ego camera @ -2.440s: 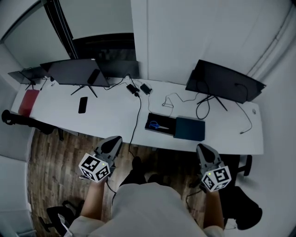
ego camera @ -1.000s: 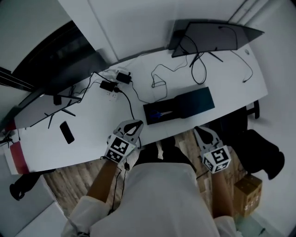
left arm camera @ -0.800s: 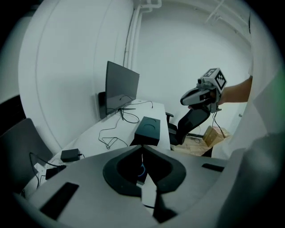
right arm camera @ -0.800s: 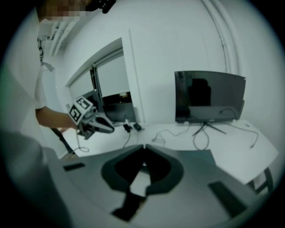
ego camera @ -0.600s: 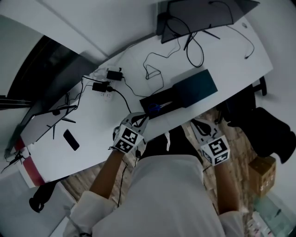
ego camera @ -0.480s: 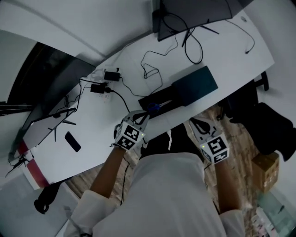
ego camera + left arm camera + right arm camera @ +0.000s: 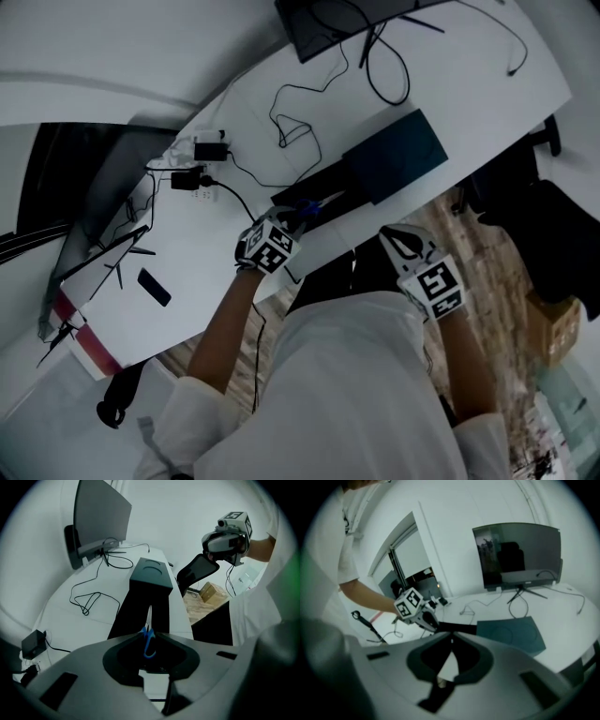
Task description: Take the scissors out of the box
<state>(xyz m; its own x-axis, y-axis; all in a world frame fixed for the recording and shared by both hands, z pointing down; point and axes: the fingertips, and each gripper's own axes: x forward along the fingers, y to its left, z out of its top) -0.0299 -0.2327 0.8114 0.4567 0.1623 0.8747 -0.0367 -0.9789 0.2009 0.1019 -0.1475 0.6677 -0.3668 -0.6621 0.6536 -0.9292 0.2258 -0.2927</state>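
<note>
In the black box, blue-handled scissors, teal lid at its end

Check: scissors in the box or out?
In. The blue-handled scissors lie inside the open box, below its walls.

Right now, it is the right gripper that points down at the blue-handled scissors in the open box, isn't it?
No, it is the left gripper, as the left gripper view shows: the blue-handled scissors in the open box lie just beyond its opening jaws, not gripped. The right gripper hangs off the desk edge.
</note>
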